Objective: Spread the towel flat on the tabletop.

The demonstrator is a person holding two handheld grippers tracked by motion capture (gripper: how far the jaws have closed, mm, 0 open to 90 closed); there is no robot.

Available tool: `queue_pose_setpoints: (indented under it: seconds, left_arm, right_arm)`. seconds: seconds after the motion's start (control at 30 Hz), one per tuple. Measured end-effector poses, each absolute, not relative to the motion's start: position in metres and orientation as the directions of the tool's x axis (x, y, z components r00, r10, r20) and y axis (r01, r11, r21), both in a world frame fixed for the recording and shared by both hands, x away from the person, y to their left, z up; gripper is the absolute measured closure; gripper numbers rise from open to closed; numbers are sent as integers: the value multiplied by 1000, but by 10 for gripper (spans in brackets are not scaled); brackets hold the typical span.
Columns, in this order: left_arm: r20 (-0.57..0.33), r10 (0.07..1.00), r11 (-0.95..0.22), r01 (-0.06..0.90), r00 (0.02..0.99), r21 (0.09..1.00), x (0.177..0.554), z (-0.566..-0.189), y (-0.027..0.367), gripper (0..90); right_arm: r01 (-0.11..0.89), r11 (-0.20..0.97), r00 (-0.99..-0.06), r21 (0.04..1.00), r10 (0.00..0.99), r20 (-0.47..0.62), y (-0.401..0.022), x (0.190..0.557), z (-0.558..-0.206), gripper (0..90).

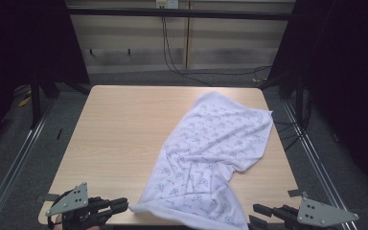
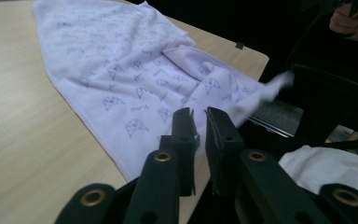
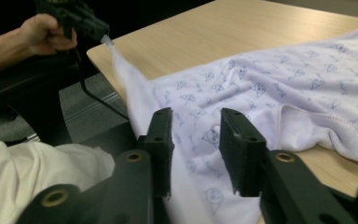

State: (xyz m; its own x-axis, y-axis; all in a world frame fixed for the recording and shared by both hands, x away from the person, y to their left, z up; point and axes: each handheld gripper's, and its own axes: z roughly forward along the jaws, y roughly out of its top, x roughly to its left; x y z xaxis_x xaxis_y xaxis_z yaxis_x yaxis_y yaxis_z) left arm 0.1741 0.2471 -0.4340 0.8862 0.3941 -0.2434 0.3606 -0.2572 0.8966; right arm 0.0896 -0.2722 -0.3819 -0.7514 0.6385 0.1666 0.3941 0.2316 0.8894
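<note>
A white patterned cloth (image 1: pixel 211 148) lies rumpled diagonally across the table, near edge apparently overhanging.

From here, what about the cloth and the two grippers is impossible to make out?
- High view: the cloth runs off the bottom edge, so its near hem is cut off.
- High view: the right gripper is partly cut off by the bottom edge.
- Left gripper view: the cloth's near corner is blurred.
- Right gripper view: whether the left gripper touches the corner is too blurred to tell.

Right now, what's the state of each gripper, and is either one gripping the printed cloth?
Left gripper: jaws slightly open, nothing between them; cloth lies beyond.
Right gripper: jaws open, nothing gripped, cloth beyond.
</note>
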Motion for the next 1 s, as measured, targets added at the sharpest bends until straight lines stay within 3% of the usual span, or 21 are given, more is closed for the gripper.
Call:
queue_pose_setpoints:
  seconds: [0.07,0.2,0.3,0.37,0.43,0.53,0.67,0.7,0.77,0.83,1.0]
  left_arm:
    - [-258,399,-245,373,880,895,177,-435,252,692]
    - [-261,449,-256,403,854,878,197,-439,245,691]
    - [-272,443,-326,436,854,839,234,-451,225,700]
    - [-233,444,-384,419,865,823,257,-459,210,706]
    - [-265,459,-416,469,848,779,288,-473,191,729]
    - [-250,455,-456,465,855,759,313,-485,163,749]
    - [-219,494,-470,470,842,747,335,-497,137,688]
    - [-218,503,-467,475,836,746,338,-501,134,686]
    - [-203,498,-483,464,843,743,338,-507,129,697]
    - [-187,500,-505,460,846,730,335,-504,129,716]
    - [-151,513,-522,447,845,726,326,-503,140,748]
  right_arm:
    - [405,200,-742,892,642,192,-271,100,-384,599]
    - [457,225,-713,860,671,204,-260,133,-403,584]
    - [529,257,-679,809,700,222,-251,174,-429,581]
    - [569,273,-662,776,712,235,-247,200,-444,582]
    - [585,302,-662,753,714,227,-241,223,-454,583]
    - [619,282,-638,733,725,259,-235,248,-464,578]
    - [675,262,-583,689,762,282,-233,270,-478,572]
    - [689,262,-575,676,765,290,-232,272,-482,607]
    - [684,273,-593,677,749,297,-231,269,-485,787]
    - [660,274,-596,699,758,265,-232,260,-479,875]
    - [610,226,-580,759,781,233,-253,231,-458,889]
